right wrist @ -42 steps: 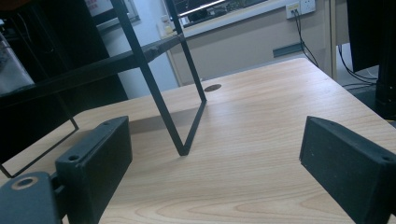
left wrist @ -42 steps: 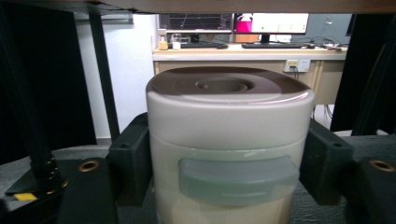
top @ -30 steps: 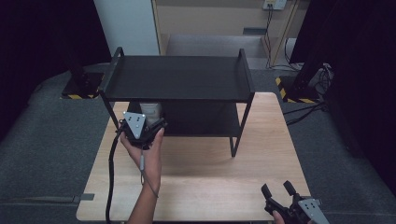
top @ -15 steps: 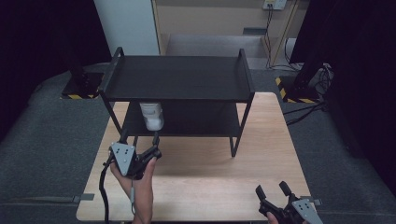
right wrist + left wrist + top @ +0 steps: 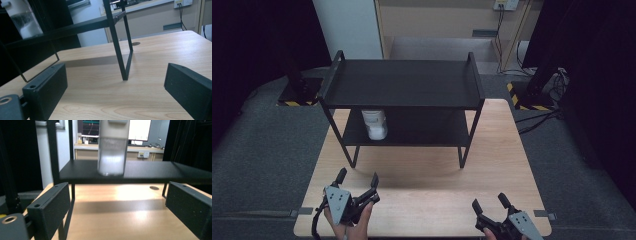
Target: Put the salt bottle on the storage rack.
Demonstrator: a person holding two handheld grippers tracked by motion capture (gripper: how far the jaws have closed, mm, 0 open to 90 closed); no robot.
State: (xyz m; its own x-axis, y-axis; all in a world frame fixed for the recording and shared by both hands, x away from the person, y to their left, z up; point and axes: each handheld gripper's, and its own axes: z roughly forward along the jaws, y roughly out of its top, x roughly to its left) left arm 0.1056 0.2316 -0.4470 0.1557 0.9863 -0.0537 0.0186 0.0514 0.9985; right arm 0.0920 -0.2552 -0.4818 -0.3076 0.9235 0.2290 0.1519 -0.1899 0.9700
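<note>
A white bottle is standing upright toward the left end of the black rack's lower shelf. Both grippers are hovering at the counter's near edge, the left gripper and right gripper each holding jaws wide apart, gripping nothing.

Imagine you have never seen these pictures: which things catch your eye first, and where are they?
First comes the black two-level shelf standing at the far half of the wooden table. Next is the white bottle upright on its lower level, near the left end. Last, the two grippers at the near edge, both open and empty: the left gripper at the left, the right gripper at the right corner.
</note>
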